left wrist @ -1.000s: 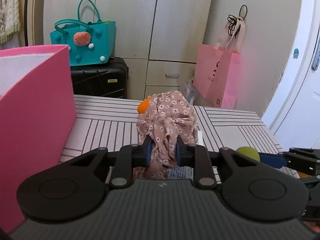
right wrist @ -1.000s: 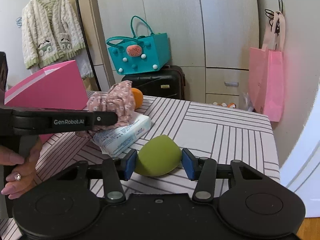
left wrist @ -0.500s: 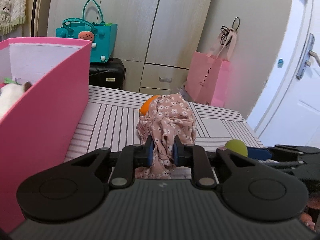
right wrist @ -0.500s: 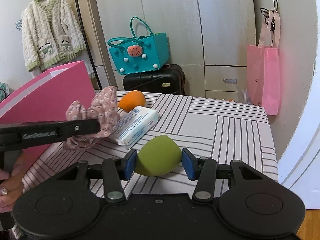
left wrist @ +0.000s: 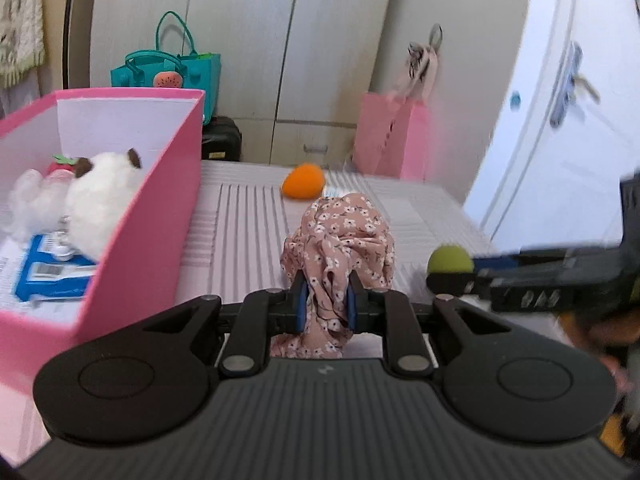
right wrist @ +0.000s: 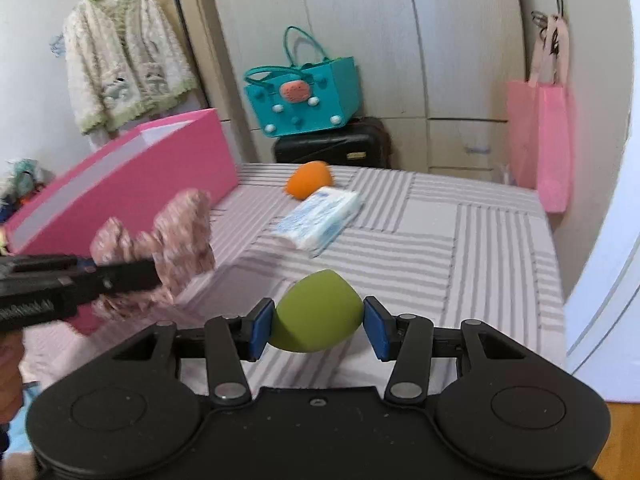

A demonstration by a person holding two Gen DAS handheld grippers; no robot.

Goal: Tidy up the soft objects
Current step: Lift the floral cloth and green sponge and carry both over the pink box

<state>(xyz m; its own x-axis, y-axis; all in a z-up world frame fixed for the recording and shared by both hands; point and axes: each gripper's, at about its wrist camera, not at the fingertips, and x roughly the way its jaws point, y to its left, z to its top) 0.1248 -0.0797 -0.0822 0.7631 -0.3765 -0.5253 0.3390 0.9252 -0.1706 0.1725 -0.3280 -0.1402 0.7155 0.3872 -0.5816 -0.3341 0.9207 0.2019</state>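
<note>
My left gripper (left wrist: 325,305) is shut on a pink floral cloth (left wrist: 340,240) and holds it above the striped table (left wrist: 240,232), just right of the pink box (left wrist: 160,216). The cloth also shows blurred in the right wrist view (right wrist: 176,236). My right gripper (right wrist: 318,326) is shut on a green sponge (right wrist: 316,312), held above the table; the sponge shows in the left wrist view (left wrist: 450,258). An orange sponge (right wrist: 310,180) and a white tissue pack (right wrist: 320,220) lie on the table.
The pink box (right wrist: 132,184) holds a white plush toy (left wrist: 96,208), a strawberry toy (left wrist: 60,164) and a blue-white pack (left wrist: 44,276). A teal bag (right wrist: 304,96) sits on a black suitcase (right wrist: 336,146) behind the table. A pink paper bag (right wrist: 540,144) hangs at right.
My left gripper has lifted the floral cloth off the table and carried it higher, toward the pink box; the box's inside is now visible. My right gripper keeps holding the green sponge.
</note>
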